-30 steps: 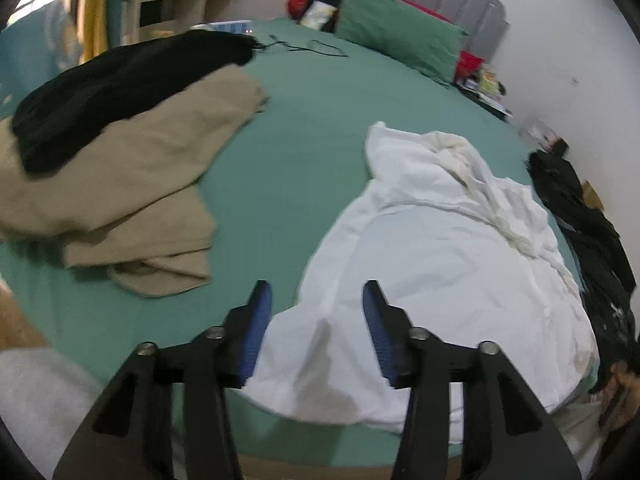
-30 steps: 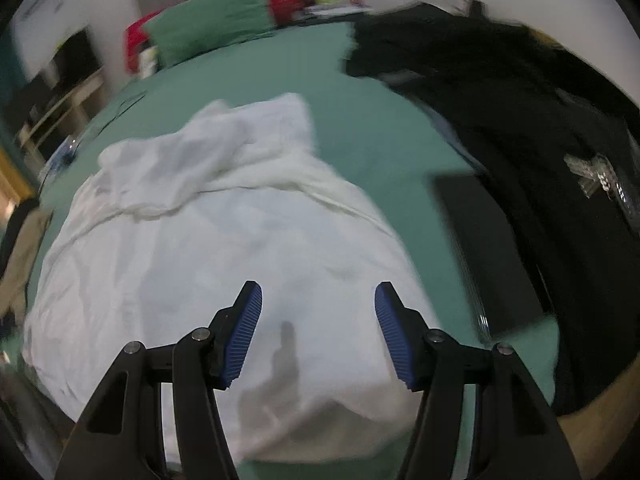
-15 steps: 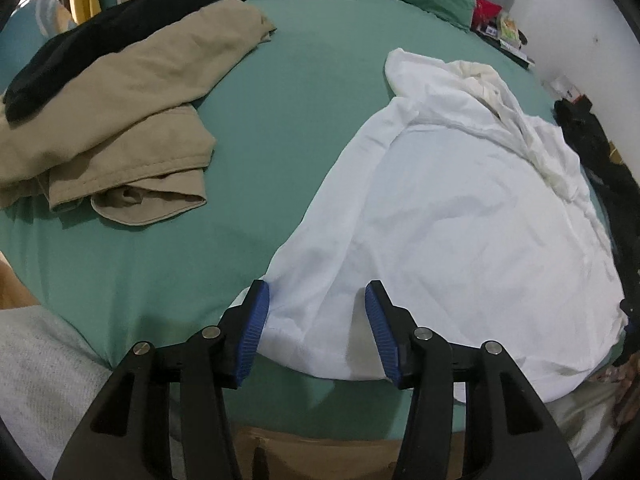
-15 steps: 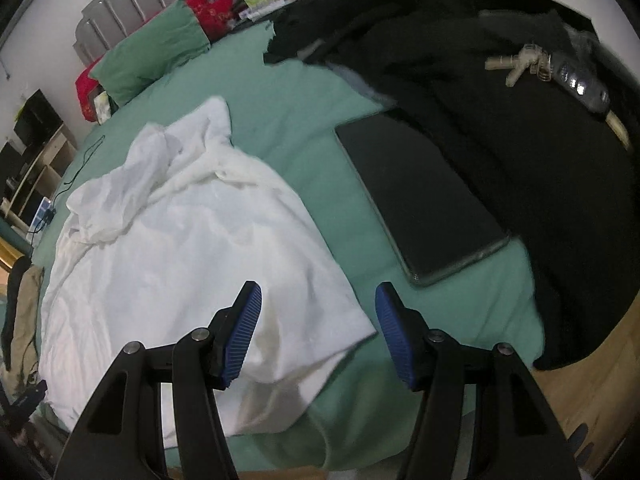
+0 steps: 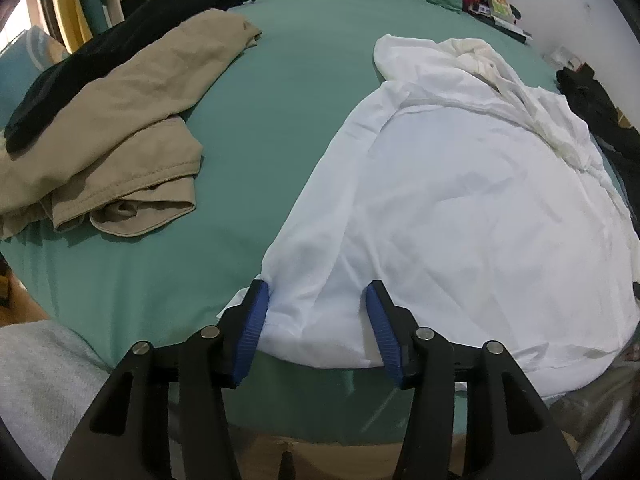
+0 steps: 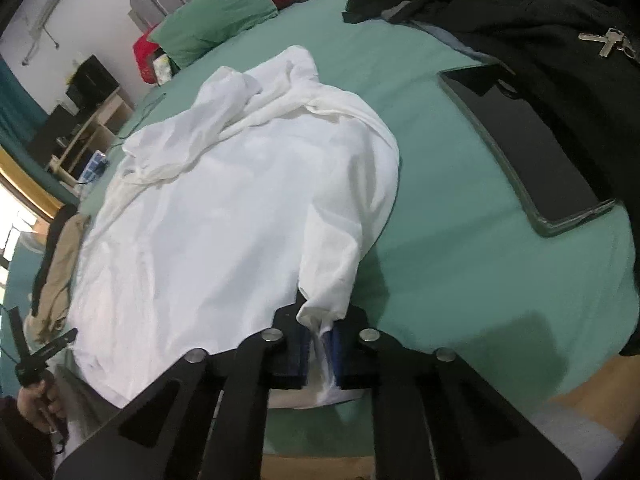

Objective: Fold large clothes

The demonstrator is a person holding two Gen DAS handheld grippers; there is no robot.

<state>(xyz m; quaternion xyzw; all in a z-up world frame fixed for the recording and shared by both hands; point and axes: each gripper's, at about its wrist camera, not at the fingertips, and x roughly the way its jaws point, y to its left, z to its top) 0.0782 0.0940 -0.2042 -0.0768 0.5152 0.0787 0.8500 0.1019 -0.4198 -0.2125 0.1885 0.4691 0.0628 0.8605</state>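
A large white garment (image 5: 460, 208) lies spread on the green bed (image 5: 280, 92), its hem at the near edge. My left gripper (image 5: 316, 312) is open, its blue pads on either side of the hem's left corner, the cloth between them. In the right wrist view the same white garment (image 6: 224, 208) fills the middle, and my right gripper (image 6: 320, 340) is shut on its right hem corner, which bunches up between the pads. The left gripper also shows small at the far left of the right wrist view (image 6: 36, 352), held in a hand.
Tan trousers (image 5: 120, 136) and a black garment (image 5: 100, 56) lie on the bed's left side. A dark tablet (image 6: 524, 148), black clothes (image 6: 560, 40) and keys (image 6: 608, 40) lie at the right. A green pillow (image 6: 216, 28) is at the headboard. The bed's near edge drops to a wooden floor.
My right gripper has closed on the garment's right hem corner. My left gripper has moved forward and down, so the left hem corner now lies between its open pads.
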